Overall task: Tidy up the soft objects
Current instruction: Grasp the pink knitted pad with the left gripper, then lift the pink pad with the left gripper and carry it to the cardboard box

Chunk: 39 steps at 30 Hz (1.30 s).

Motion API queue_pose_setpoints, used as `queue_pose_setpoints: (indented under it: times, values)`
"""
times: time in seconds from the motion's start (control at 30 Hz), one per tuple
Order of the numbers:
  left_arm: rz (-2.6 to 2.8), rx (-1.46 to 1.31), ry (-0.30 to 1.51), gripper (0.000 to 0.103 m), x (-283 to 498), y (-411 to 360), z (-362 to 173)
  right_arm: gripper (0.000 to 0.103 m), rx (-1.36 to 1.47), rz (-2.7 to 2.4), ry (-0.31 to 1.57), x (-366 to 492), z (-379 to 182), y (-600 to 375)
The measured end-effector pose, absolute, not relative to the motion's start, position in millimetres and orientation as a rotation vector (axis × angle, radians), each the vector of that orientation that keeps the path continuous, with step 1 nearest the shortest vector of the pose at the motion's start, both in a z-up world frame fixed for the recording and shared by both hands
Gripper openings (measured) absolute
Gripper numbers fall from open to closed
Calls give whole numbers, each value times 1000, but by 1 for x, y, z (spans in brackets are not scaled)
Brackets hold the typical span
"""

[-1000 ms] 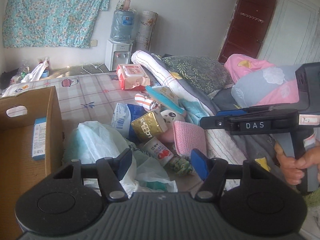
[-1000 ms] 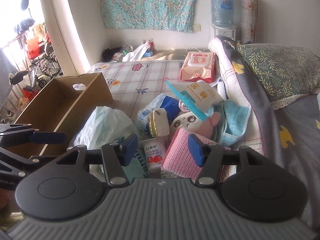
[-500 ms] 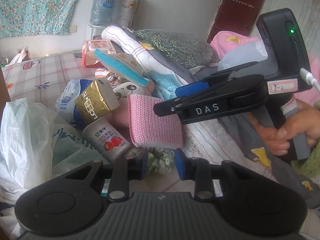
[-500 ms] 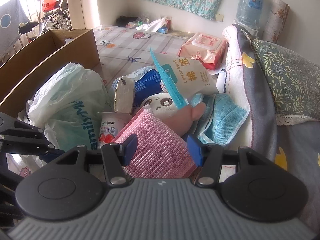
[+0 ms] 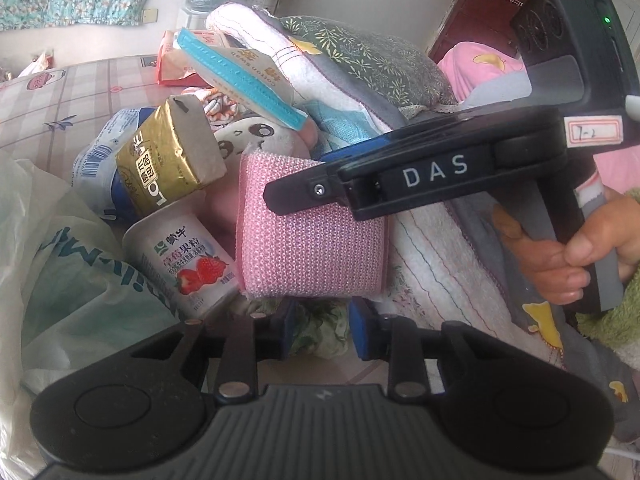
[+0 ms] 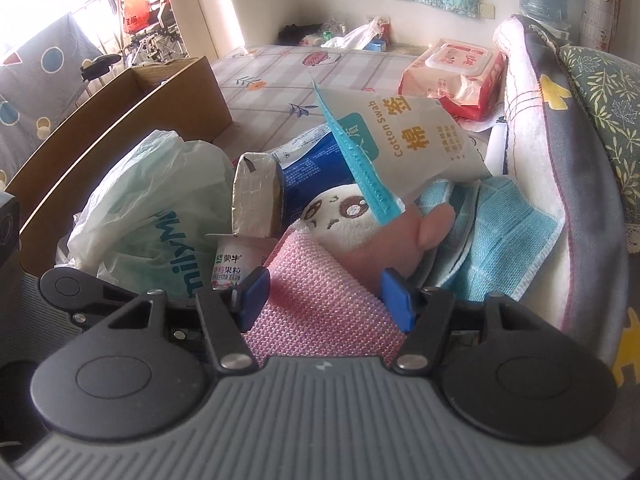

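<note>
A pile of items lies on a bed. My left gripper (image 5: 322, 326) sits low at its front, shut on a crumpled green floral cloth (image 5: 316, 342) that shows between the blue pads. Just behind it stands a pink knitted sponge (image 5: 312, 248). My right gripper (image 5: 308, 180), held by a hand, reaches over that sponge from the right. In the right wrist view the right gripper (image 6: 326, 298) straddles the pink sponge (image 6: 320, 320). Its jaws are opening, with the sponge between the pads. A panda plush (image 6: 340, 208) and a blue cloth (image 6: 492, 248) lie behind.
A strawberry yogurt cup (image 5: 188, 260), a gold carton (image 5: 168, 168) and a white plastic bag (image 5: 60, 260) crowd the left. A cotton swab pack (image 6: 408, 132) leans on top. A cardboard box (image 6: 120, 120) stands far left, wet wipes (image 6: 456, 76) behind, rolled blankets on the right.
Both grippers came down and closer to the pile. The left jaws closed on the green floral cloth. The right gripper settled over the pink sponge and its jaws widened slightly.
</note>
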State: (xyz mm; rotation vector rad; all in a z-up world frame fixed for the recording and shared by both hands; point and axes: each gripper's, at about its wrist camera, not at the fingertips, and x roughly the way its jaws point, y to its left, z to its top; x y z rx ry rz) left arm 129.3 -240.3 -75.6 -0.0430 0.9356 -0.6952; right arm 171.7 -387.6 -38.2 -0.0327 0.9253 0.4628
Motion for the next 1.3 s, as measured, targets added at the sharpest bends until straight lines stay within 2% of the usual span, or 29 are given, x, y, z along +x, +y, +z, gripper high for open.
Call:
queue_pose_setpoints:
  times: [0.13, 0.3, 0.47, 0.67, 0.97, 1.3]
  values:
    - [-694, -80, 961, 29, 136, -240, -79, 66, -20, 450, 943, 170, -39, -385]
    - [-694, -137, 977, 32, 139, -234, -80, 63, 34, 429, 956, 162, -31, -389]
    - [-699, -168, 937, 42, 133, -225, -71, 54, 133, 398, 934, 145, -11, -399]
    - [-703, -215, 871, 42, 121, -210, -52, 45, 167, 340, 882, 115, 15, -394]
    - [-720, -275, 750, 43, 95, -170, -8, 44, 169, 322, 797, 79, 71, -360]
    - [-606, -317, 572, 44, 65, -72, 48, 43, 203, 439, 735, 85, 127, -273]
